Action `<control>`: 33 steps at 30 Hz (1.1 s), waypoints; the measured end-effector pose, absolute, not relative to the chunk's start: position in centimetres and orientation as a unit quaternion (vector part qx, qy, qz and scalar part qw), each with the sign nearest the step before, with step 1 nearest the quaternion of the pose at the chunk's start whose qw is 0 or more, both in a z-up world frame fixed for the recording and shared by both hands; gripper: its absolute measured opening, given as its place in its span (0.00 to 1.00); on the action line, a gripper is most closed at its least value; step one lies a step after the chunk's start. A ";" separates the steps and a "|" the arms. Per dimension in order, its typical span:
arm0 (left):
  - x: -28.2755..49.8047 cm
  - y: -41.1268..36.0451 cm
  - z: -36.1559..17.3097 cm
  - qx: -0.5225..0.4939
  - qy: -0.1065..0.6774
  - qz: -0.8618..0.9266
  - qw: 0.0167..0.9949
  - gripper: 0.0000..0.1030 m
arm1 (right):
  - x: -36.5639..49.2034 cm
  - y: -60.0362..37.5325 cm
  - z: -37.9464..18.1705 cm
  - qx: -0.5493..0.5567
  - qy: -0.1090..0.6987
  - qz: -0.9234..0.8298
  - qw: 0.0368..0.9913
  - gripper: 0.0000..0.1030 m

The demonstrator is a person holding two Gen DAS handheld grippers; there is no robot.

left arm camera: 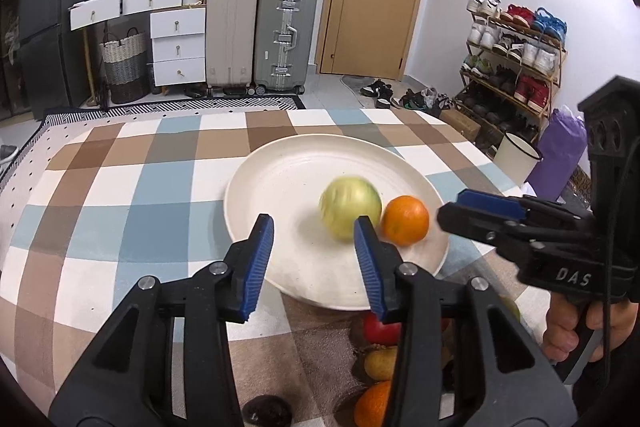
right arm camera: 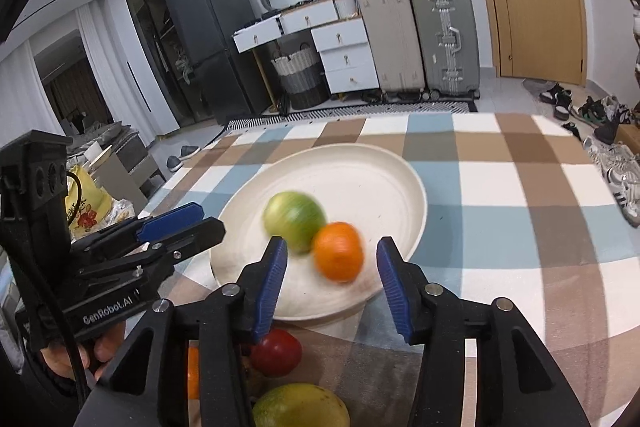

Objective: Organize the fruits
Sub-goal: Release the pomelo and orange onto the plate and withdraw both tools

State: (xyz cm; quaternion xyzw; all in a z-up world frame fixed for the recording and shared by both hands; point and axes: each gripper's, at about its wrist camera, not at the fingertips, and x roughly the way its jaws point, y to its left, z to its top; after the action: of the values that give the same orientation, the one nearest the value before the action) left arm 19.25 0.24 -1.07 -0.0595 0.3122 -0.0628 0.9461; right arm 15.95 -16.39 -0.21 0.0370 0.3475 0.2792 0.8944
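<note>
A white plate [left arm camera: 280, 179] sits on the checked tablecloth [left arm camera: 120, 195], and two fruits lie on its near half: a green apple [left arm camera: 350, 213] and, at its four o'clock and touching or nearly touching it, an orange [left arm camera: 405, 221] (both are smeared with motion blur, so the contact is hard to judge). The left gripper [left arm camera: 314, 259] hovers over the plate's near rim with its blue pads apart and nothing between them; the apple lies just beyond the right-hand pad. The right gripper [right arm camera: 332, 277] is likewise spread, its pads flanking the orange without pressing on it. Off the plate, toward six o'clock, more fruit waits: a red apple [right arm camera: 276, 353], a yellow-green fruit [right arm camera: 300, 407], another orange [left arm camera: 374, 405] and a dark fruit [left arm camera: 267, 411].
</note>
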 end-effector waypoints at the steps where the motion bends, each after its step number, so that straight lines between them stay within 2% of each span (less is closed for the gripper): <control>1: 19.0 0.4 -1.0 -0.062 0.315 -0.058 0.945 0.51 | 15.7 -16.6 0.1 0.034 0.343 0.274 0.898 0.56; 2: 18.7 0.6 -0.8 -0.065 0.312 -0.054 0.946 0.60 | 15.5 -16.8 0.2 0.033 0.339 0.273 0.900 0.62; 3: 18.3 0.8 -0.7 -0.067 0.308 -0.050 0.948 0.67 | 15.1 -17.0 0.4 0.034 0.336 0.274 0.900 0.75; 4: 17.8 0.9 -0.4 -0.067 0.303 -0.047 0.950 0.71 | 14.6 -17.4 0.6 0.040 0.330 0.282 0.900 0.82; 6: 17.1 1.1 -0.1 -0.064 0.302 -0.042 0.950 0.86 | 13.9 -17.8 0.8 0.042 0.325 0.289 0.900 0.87; 8: 16.1 1.3 0.2 -0.062 0.303 -0.041 0.950 0.87 | 13.2 -18.0 1.0 0.036 0.320 0.286 0.903 0.93; 9: 15.7 1.4 0.3 -0.061 0.304 -0.040 0.950 0.91 | 12.9 -18.2 1.1 0.036 0.318 0.284 0.904 0.98; 11: 14.5 1.8 0.5 -0.060 0.300 -0.031 0.952 0.99 | 12.3 -18.9 1.4 0.048 0.309 0.276 0.909 1.00; 22: 9.4 3.3 0.4 -0.047 0.296 -0.006 0.954 0.99 | 9.0 -20.2 1.7 0.028 0.315 0.268 0.910 1.00; 33: 8.4 3.4 -1.0 -0.045 0.325 -0.008 0.945 0.99 | 8.6 -20.5 0.9 0.040 0.341 0.289 0.894 1.00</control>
State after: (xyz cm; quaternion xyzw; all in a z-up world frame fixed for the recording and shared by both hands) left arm 8.42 3.37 -1.04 -0.0454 0.3248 -0.0082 0.9447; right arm 8.55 -20.53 0.92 0.0397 0.3405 0.2894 0.8937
